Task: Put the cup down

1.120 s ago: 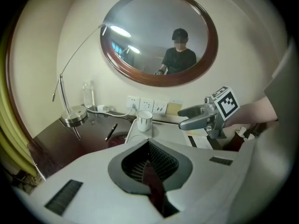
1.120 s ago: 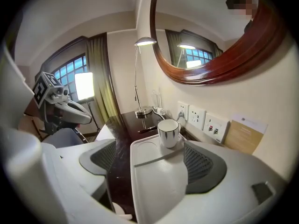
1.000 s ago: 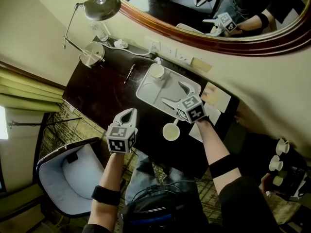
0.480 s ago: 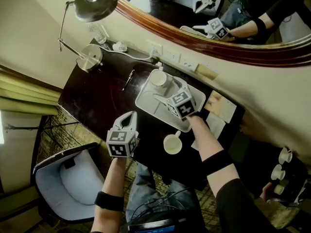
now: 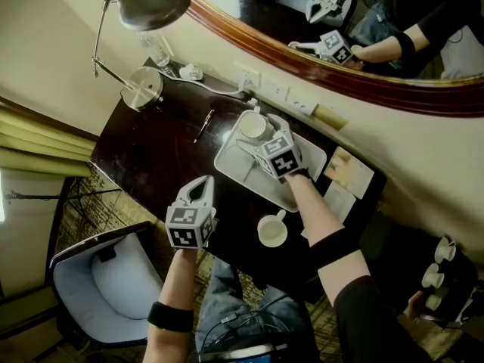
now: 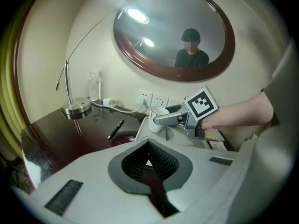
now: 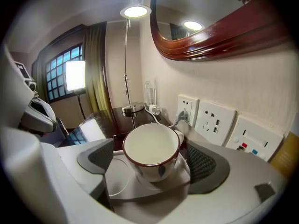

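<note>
One broad oval mirror (image 6: 159,36) in a wood frame hangs above the dark desk (image 5: 151,157). A chair (image 5: 106,286) stands at the desk's near left corner, and a chrome desk lamp (image 5: 153,4) arches up from its far left. A white tray (image 5: 229,159) lies on the wall side of the desk. The right gripper (image 5: 257,133) reaches over that tray, its jaws having just been opening to their widest. They straddle the red-rimmed cup (image 7: 152,146), which stands upright in the tray's far corner, and the pads stand clear of its sides. Close behind the cup are the wall sockets (image 7: 215,118) with a plug and cable, and its handle points toward them. The left gripper (image 5: 200,187) hovers over the desk's near edge, jaws pressed together with nothing between them. A second cup (image 5: 272,231) stands upright on bare desk near the front edge, just beside the tray — no gripper touches it. Papers (image 5: 349,171) lie to the right of the tray. A water bottle (image 5: 156,49) stands by the lamp's base, and a pen (image 5: 203,125) lies left of the tray.
</note>
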Demonstrator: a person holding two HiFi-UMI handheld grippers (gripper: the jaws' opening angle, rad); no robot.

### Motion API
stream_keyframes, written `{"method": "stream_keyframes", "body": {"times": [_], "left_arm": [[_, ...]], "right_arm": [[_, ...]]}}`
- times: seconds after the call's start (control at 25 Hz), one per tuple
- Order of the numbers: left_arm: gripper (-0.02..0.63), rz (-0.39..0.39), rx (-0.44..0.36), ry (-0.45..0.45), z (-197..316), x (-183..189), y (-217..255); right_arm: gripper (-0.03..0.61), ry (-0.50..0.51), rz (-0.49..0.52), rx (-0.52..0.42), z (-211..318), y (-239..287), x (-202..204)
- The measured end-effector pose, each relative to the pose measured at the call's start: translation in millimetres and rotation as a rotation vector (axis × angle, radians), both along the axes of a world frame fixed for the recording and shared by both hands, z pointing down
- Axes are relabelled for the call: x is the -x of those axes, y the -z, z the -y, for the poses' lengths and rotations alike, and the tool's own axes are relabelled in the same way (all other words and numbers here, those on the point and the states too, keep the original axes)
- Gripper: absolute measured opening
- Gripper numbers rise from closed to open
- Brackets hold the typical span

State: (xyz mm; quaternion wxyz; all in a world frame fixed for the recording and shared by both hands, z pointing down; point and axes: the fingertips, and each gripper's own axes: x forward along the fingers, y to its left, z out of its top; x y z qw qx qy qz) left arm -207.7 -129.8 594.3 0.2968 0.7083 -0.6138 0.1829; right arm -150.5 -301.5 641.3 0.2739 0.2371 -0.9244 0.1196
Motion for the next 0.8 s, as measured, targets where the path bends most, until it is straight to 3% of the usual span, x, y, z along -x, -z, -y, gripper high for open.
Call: {"method": "stream_keyframes", "body": {"times": [0.16,0.2,0.8], "left_arm": [[0.006,0.004,0.001,0.03,-3,15,-6],[0.006,0.003,0.001,0.033,-4,17,-6],[0.006,-0.001,0.011,0.055,-19,31,-6]], "right_arm": [[0.45,0.002,-0.018,0.009,4,-7,3],[0.403,0.002,-0.021,0.003,5,-8,3],[0.394,0.016,-0.009,-0.024,-6,2,8]]}}
